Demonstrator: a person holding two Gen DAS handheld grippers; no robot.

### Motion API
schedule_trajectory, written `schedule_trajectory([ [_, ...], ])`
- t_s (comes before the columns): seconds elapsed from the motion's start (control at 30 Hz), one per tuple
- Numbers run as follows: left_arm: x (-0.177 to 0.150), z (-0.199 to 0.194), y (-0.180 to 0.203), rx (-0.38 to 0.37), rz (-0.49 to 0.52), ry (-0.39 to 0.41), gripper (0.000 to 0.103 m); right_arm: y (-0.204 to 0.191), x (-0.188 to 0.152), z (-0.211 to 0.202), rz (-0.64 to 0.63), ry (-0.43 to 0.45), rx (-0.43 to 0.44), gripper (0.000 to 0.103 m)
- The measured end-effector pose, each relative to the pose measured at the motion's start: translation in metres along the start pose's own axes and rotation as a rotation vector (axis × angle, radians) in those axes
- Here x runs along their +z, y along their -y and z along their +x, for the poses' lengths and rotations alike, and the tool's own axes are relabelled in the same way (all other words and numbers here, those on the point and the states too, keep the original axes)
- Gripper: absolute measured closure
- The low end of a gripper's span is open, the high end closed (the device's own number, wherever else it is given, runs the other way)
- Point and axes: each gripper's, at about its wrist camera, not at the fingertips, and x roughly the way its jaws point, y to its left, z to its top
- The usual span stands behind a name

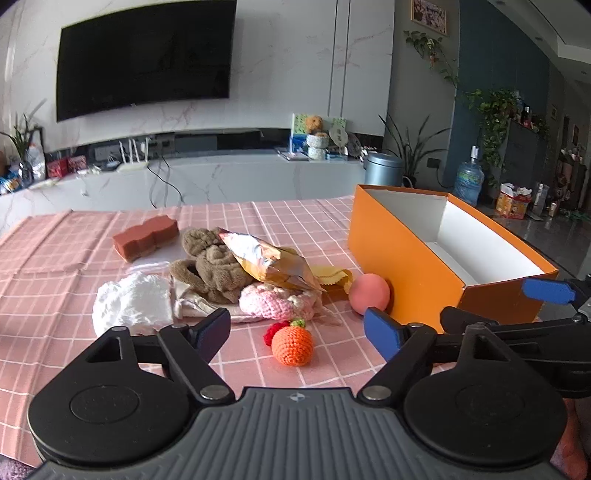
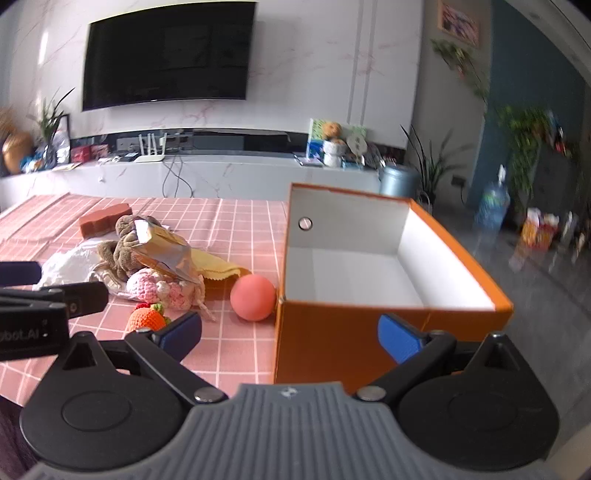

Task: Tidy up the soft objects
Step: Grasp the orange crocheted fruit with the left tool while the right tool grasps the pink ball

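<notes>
Left hand-held black gripper [image 1: 297, 330] stood spread and empty above the pink checked tablecloth [image 1: 55, 266]; right gripper [image 2: 290, 332] likewise.
The empty orange cardboard box [image 2: 332, 343] touched a smooth peach ball [image 1: 369, 293]; closing on the small crocheted orange [image 1: 292, 346] might nudge it off-centre and let it roll away.

I am working in a home living room. A large dark television [image 1: 144, 59] hangs on a marble-look wall above a long white media console [image 1: 221, 173] that carries a router [image 1: 133, 157], small boxes and a plush toy [image 1: 314, 123]. Potted plants [image 1: 491, 114], a framed picture [image 1: 428, 16] and a water jug [image 1: 470, 181] stand along the right side, and the table in front of me wears a pink checked tablecloth [image 1: 55, 258].
</notes>
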Motion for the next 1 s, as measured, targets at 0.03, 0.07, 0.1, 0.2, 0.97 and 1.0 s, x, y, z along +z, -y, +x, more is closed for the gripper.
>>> schedule_trajectory([
  [0.03,0.002,0.001,-0.001,-0.01,0.001,-0.01,0.011,-0.002,0.002,0.0,-0.024,0.007,0.0,0.01],
  [0.07,0.003,0.003,-0.001,-0.015,0.007,-0.018,0.012,-0.004,0.004,-0.001,-0.051,0.015,0.003,0.012],
  [0.1,0.005,0.004,-0.001,-0.015,0.014,-0.026,0.013,-0.006,0.006,-0.001,-0.082,0.024,0.008,0.013],
  [0.2,0.011,0.011,-0.002,-0.047,0.038,-0.066,0.017,-0.011,0.013,0.001,-0.173,0.039,0.038,0.022],
  [0.97,0.026,0.119,-0.036,-0.136,-0.154,-0.542,0.034,-0.047,0.076,0.128,-0.889,-0.381,0.434,0.031],
  [1.0,0.026,0.122,-0.036,-0.137,-0.158,-0.549,0.034,-0.049,0.076,0.136,-0.901,-0.402,0.433,0.031],
])
